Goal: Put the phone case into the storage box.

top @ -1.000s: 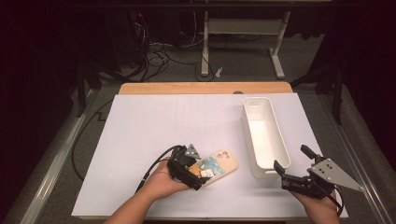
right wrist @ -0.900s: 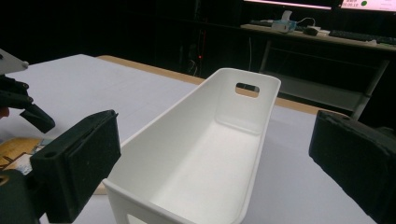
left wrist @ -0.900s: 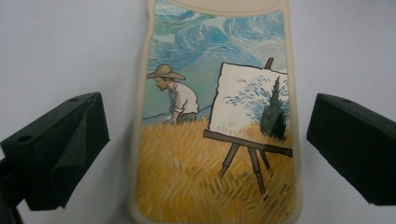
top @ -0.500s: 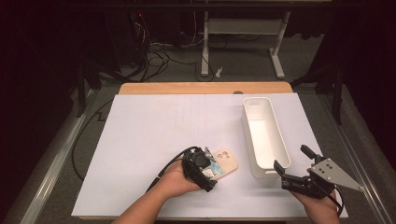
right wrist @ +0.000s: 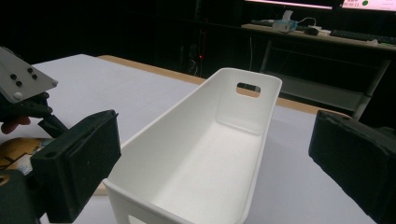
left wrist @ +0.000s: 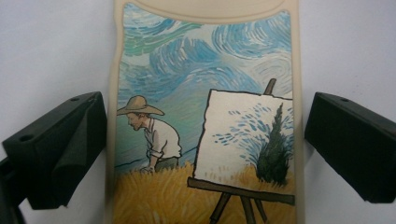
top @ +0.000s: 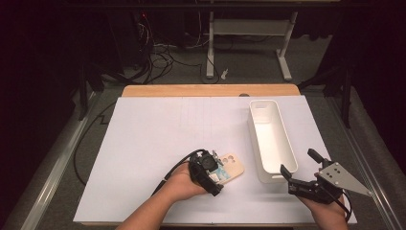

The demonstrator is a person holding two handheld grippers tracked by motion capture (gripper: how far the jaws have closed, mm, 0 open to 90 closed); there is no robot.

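Observation:
A phone case (top: pixel 232 166) with a beige rim and a painted scene of a man at an easel lies flat on the white sheet. My left gripper (top: pixel 210 173) is right over its near end. In the left gripper view the phone case (left wrist: pixel 205 116) runs up between the two black jaws, and my left gripper (left wrist: pixel 205 149) stands open, its jaws close beside the case's long edges. My right gripper (top: pixel 298 164) is open near the front right, pointing at the near end of an empty white bin (top: pixel 269 136). In the right gripper view my right gripper (right wrist: pixel 217 163) frames the bin (right wrist: pixel 210 154).
The white sheet (top: pixel 158 143) covers the table; a wooden strip (top: pixel 210 90) shows at the far edge. The bin stands lengthwise at the right. Beyond the table are a dark floor, cables and a desk frame (top: pixel 249 38).
My left gripper has shifted right and settled over the phone case, with its jaws on either side. The right gripper and the bin have stayed put.

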